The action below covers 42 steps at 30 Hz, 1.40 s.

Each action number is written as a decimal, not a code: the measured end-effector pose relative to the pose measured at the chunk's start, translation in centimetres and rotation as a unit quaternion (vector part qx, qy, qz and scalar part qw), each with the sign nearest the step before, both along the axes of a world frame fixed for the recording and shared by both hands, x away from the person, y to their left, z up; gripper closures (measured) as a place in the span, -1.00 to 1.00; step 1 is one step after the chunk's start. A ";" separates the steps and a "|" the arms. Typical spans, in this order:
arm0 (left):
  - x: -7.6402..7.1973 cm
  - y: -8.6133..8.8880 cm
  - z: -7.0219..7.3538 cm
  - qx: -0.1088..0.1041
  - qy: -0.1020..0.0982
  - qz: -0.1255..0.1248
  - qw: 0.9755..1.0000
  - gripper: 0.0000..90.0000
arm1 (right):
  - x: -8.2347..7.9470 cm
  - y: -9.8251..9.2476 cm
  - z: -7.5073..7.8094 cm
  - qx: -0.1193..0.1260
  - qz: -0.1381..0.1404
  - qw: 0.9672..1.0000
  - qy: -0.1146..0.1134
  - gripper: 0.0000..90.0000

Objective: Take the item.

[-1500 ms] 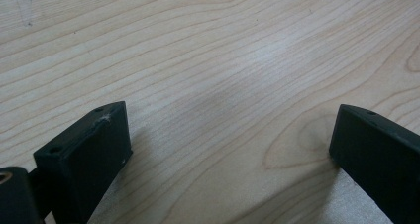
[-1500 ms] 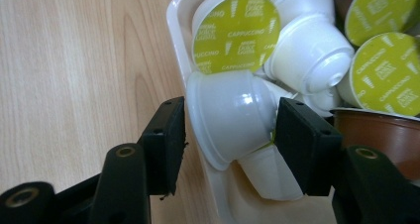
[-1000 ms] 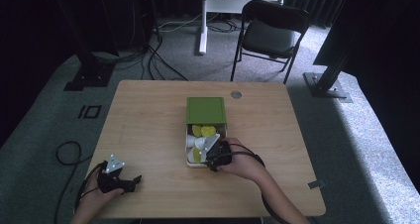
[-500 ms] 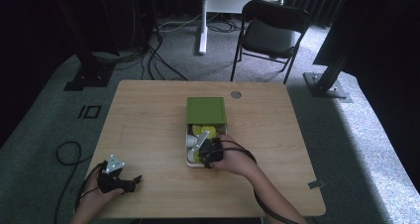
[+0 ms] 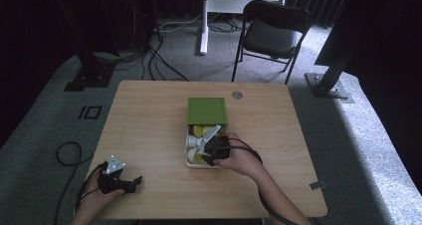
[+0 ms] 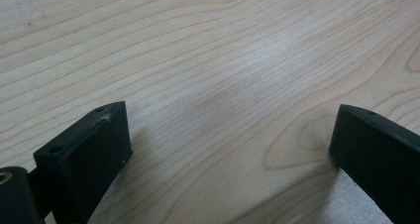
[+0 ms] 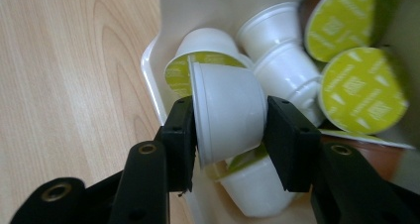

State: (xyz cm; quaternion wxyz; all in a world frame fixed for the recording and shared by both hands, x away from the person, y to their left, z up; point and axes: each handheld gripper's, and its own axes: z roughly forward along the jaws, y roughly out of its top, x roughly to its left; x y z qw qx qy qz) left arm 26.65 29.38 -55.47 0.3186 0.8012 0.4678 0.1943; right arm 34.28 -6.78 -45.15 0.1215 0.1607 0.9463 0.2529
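Your right tongs (image 7: 229, 127) pinch a white capsule (image 7: 225, 117) across its body; they have just been closing, and the capsule sits sideways between the pads, over the white tray (image 5: 189, 161) near the middle of the bench (image 5: 149, 115), below the green lid (image 5: 207, 110). Your left tongs (image 5: 133, 181) rest spread and empty by the near left corner. The wall looks tapered and smooth, so lifting fast could let the capsule slip out. Neighbouring capsules (image 7: 359, 92) touch it and may tip or drag along.
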 end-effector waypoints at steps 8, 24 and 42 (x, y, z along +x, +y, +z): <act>0.0 0.0 0.0 0.001 0.000 0.000 1.000 -0.92 | -0.1 -1.8 2.3 0.060 -0.022 0.998 -0.006 0.26; 0.0 0.0 0.0 0.000 0.000 0.000 1.000 -0.92 | 0.6 -6.0 5.4 0.164 -0.115 0.977 -0.067 0.26; 0.0 0.0 0.0 0.001 0.000 0.000 1.000 -0.92 | 2.8 -11.9 3.5 0.213 -0.270 0.931 -0.120 0.26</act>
